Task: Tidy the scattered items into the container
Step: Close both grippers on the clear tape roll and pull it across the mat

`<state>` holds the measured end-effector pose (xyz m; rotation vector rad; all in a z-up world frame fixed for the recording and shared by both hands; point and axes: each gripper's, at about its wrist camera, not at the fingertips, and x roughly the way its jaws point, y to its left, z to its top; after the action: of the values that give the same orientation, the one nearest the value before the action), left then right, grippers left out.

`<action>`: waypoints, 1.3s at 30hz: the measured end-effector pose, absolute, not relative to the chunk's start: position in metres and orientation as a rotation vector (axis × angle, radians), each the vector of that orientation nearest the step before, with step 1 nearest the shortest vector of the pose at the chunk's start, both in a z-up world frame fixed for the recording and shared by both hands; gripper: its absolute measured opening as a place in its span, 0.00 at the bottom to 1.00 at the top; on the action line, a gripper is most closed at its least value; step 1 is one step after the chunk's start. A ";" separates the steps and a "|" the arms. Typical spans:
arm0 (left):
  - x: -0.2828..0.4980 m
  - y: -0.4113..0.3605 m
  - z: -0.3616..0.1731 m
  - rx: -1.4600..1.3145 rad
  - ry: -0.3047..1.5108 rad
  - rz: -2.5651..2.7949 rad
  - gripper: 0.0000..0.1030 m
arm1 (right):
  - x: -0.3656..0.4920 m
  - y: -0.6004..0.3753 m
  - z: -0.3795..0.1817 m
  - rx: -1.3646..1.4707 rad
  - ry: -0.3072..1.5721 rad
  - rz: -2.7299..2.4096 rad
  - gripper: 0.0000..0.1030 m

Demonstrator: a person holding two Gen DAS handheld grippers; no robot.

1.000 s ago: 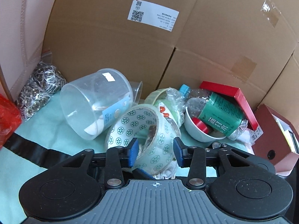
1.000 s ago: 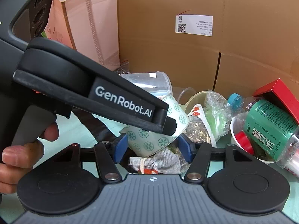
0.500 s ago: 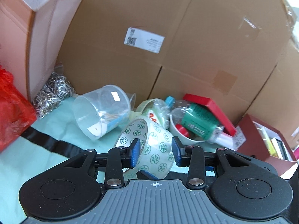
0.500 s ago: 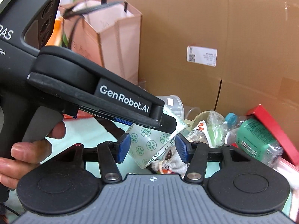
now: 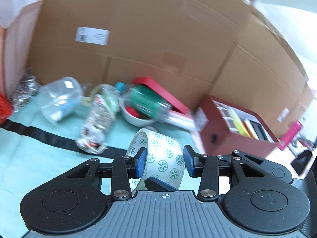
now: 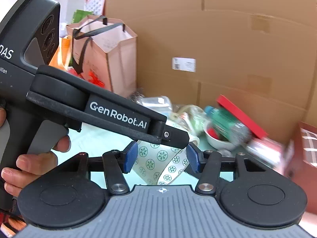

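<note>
1. Tape first: we count one roll of white tape printed with green rosettes (image 5: 166, 154), up off the teal cloth-covered surface (image 5: 39, 158) and well short of the dark red open box (image 5: 227, 130) on the right.
2. We count two grippers. The left gripper (image 5: 164, 162) has its jaws on either side of the roll and they are opening, with the roll between them. The right gripper (image 6: 161, 158) brackets the same roll; we cannot tell whether its pads press on it.
3. One hand (image 6: 29, 166) shows, wrapped round the left gripper's handle.
4. Behind lies one heap: one clear plastic tub (image 5: 59, 99) on its side, one crushed clear bottle (image 5: 97, 123), one white bowl (image 5: 136, 117), one green-labelled bottle (image 5: 146, 101) over the bowl, and one flat red box (image 5: 168, 97).
5. One pink paper bag (image 6: 111, 59) and tall brown cardboard boxes (image 5: 158, 29) wall in the far side.
6. The left gripper's arm crosses the right camera's view and hides the roll's top.
</note>
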<state>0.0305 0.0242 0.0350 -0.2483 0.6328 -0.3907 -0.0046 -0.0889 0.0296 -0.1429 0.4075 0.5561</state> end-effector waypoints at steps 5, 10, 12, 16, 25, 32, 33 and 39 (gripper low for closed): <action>0.029 0.005 0.017 -0.241 0.698 -0.409 0.41 | -0.016 -0.107 0.016 -0.137 0.468 0.523 0.59; 0.032 0.026 -0.005 -0.305 0.768 -0.356 0.64 | -0.015 -0.094 -0.002 -0.150 0.476 0.558 0.65; 0.030 0.037 -0.007 -0.330 0.764 -0.338 0.69 | -0.015 -0.086 -0.007 -0.161 0.462 0.582 0.70; 0.028 0.055 -0.006 -0.342 0.743 -0.278 0.77 | -0.010 -0.076 -0.016 -0.156 0.492 0.628 0.70; 0.027 0.095 -0.008 -0.339 0.708 -0.118 0.84 | -0.001 -0.094 -0.014 -0.074 0.511 0.595 0.76; 0.029 0.102 -0.029 -0.321 0.782 -0.112 0.78 | 0.007 -0.091 -0.023 -0.065 0.552 0.570 0.73; 0.030 0.103 -0.033 -0.316 0.795 -0.108 0.72 | 0.007 -0.089 -0.023 -0.077 0.550 0.572 0.73; 0.034 0.100 -0.046 -0.276 0.844 -0.105 0.45 | 0.013 -0.078 -0.023 -0.100 0.555 0.569 0.62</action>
<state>0.0337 0.0999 -0.0457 -0.2762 0.8438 -0.1047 0.0125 -0.0780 -0.0231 -0.0997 0.5547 0.5691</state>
